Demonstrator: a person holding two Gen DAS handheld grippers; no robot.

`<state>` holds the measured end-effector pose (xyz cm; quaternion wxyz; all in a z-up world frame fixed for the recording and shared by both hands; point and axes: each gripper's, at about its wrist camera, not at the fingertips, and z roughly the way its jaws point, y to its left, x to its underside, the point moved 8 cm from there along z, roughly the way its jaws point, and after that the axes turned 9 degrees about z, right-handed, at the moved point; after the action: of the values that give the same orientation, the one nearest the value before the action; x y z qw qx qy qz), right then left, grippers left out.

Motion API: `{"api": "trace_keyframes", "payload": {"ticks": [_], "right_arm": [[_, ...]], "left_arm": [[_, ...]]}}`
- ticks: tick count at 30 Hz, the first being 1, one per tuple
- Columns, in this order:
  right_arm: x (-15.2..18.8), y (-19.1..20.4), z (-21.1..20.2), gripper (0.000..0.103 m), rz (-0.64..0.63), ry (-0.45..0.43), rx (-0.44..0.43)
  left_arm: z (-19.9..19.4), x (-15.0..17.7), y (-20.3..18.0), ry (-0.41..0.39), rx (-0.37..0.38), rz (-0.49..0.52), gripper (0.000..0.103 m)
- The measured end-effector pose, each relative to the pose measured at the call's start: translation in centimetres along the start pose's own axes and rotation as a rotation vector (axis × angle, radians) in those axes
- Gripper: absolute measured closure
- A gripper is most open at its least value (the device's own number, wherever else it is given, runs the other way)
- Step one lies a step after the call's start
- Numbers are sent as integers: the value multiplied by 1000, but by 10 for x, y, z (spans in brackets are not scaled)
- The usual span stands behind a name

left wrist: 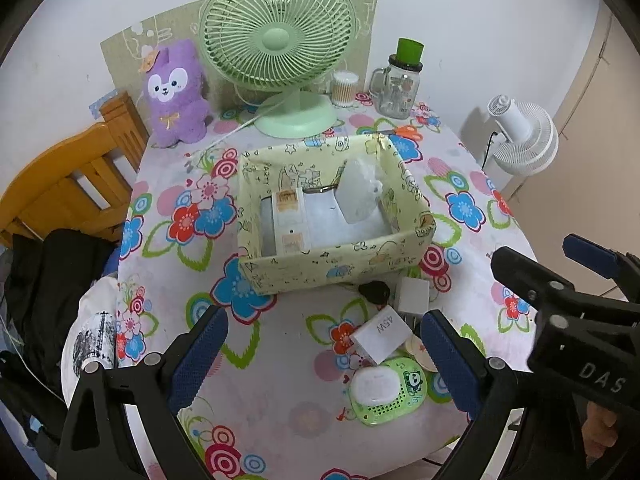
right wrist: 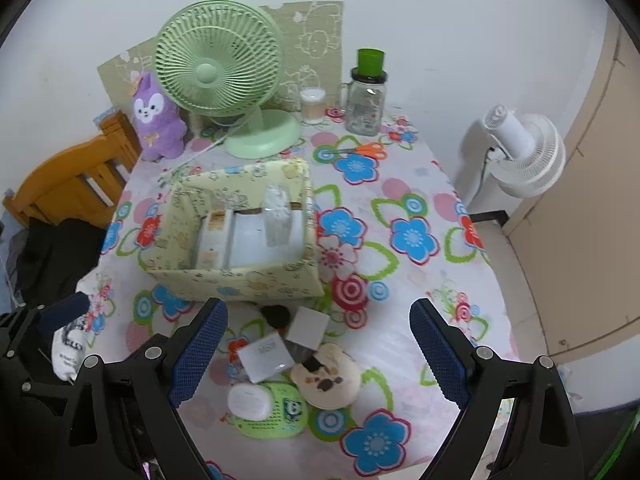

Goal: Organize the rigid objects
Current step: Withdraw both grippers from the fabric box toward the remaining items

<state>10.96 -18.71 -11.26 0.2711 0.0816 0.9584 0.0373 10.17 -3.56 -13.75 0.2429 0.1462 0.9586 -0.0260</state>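
right gripper (right wrist: 316, 354): jaws wide, empty. left gripper (left wrist: 324, 354): likewise. chargers (right wrist: 266, 356), case (right wrist: 248, 400), round mirror (right wrist: 326, 378) heaped between fingers, box (right wrist: 240, 280) ahead. risk: crowding, pinching two, neighbours knocked off table.

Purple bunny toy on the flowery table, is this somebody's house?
Probably a home, yes. The purple bunny toy sits on a flowered tablecloth beside a green desk fan, with a wooden chair pulled up and a storage box of household bits.
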Motion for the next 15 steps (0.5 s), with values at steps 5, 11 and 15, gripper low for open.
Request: {"api": "trace_keyframes", "payload": {"ticks": [5, 11, 15], "right_arm": [[4, -9, 5, 9, -28, 14, -16], [9, -15, 20, 9, -64, 38, -50], [14, -16, 31, 9, -90, 57, -60]], "left_arm": [[10, 7, -7, 19, 15, -29, 5], [27, 19, -12, 63, -6, -52, 5], [37, 24, -15, 79, -8, -61, 5]]}}
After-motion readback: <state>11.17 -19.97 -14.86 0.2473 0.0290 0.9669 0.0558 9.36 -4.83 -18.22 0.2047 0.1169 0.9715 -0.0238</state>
